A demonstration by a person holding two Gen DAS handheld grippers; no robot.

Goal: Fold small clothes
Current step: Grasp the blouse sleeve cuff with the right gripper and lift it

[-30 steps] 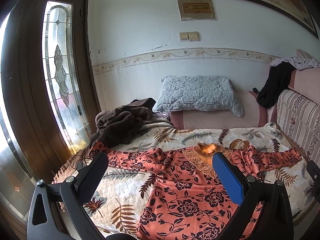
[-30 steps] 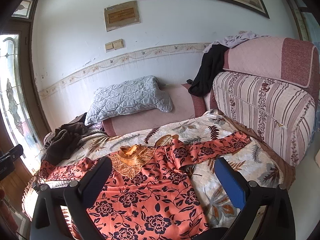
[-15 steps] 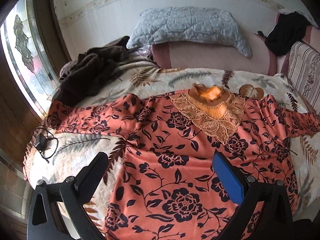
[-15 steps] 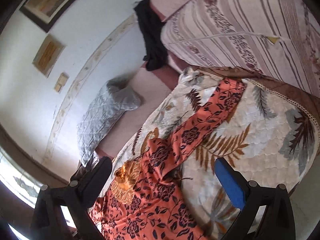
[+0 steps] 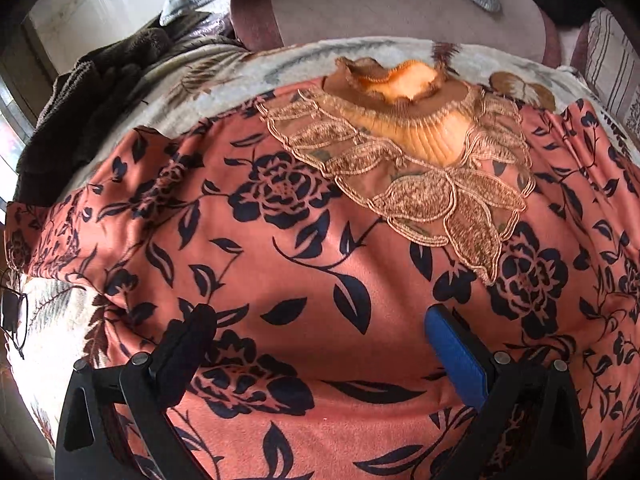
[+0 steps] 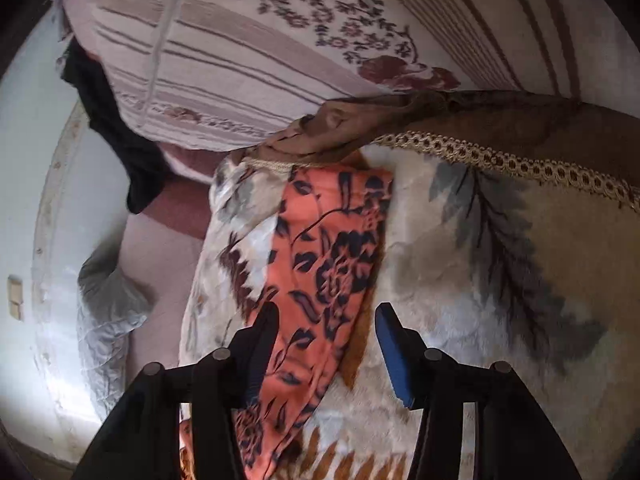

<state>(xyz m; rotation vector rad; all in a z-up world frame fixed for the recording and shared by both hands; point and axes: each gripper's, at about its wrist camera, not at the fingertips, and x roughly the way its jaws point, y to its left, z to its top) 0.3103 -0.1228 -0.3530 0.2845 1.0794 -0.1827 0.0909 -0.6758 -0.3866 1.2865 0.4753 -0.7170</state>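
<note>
An orange blouse (image 5: 320, 240) with dark flowers lies spread face up on the leaf-patterned quilt (image 5: 224, 68), its lace collar (image 5: 404, 120) toward the far side. My left gripper (image 5: 320, 316) hovers close over the chest, jaws wide open, nothing between them. In the right wrist view the blouse's sleeve end (image 6: 328, 240) lies flat on the quilt (image 6: 460, 280). My right gripper (image 6: 326, 312) straddles that sleeve with its jaws closing. The black finger is at the sleeve's edge and the blue pad (image 6: 394, 352) still stands off it.
A striped sofa cushion (image 6: 280, 40) rises just beyond the sleeve, with a black garment (image 6: 120, 128) draped beside it. A brown fuzzy garment (image 5: 92, 92) is heaped at the quilt's far left. A grey pillow (image 6: 108, 320) rests against the back wall.
Both grippers have dropped toward the bed. The left one has closed in on the blouse's chest. The right one rolled, swung over the sleeve end, and its jaws narrowed.
</note>
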